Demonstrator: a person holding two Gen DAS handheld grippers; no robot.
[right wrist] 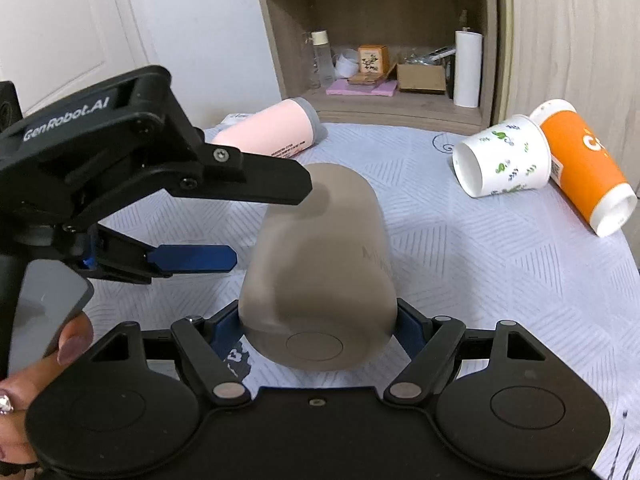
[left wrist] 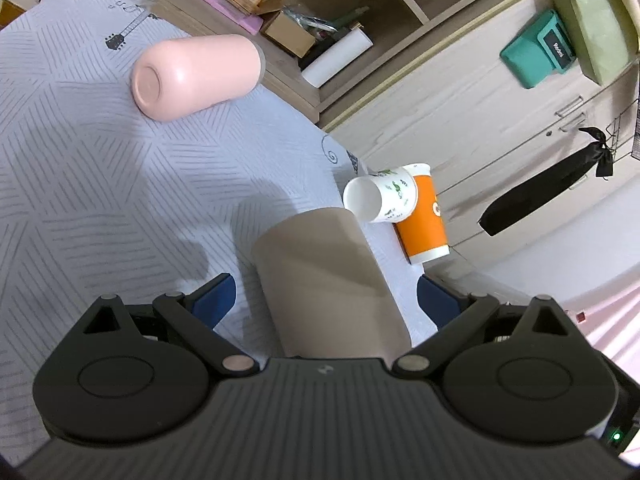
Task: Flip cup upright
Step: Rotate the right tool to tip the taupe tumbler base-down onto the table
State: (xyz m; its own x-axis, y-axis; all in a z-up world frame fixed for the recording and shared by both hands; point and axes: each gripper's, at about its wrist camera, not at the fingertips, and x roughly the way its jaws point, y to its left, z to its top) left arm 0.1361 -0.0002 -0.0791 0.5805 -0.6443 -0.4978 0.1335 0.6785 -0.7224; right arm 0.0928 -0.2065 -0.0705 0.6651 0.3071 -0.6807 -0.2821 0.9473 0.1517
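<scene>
A taupe cup (right wrist: 320, 264) is tilted over the light blue cloth, its flat base toward the right wrist camera. My right gripper (right wrist: 318, 328) is shut on it near the base, with blue pads on both sides. My left gripper (left wrist: 326, 300) is open with its fingers on either side of the same cup (left wrist: 324, 280), apart from it. From the right wrist view the left gripper (right wrist: 264, 224) comes in from the left, one finger over the cup's upper end and one beside it.
A pink cup (left wrist: 196, 76) lies on its side farther back on the cloth (left wrist: 80, 168). A white patterned paper cup (right wrist: 504, 156) and an orange cup (right wrist: 584, 172) lie on their sides at the right. A wooden shelf (right wrist: 380, 40) with clutter stands behind.
</scene>
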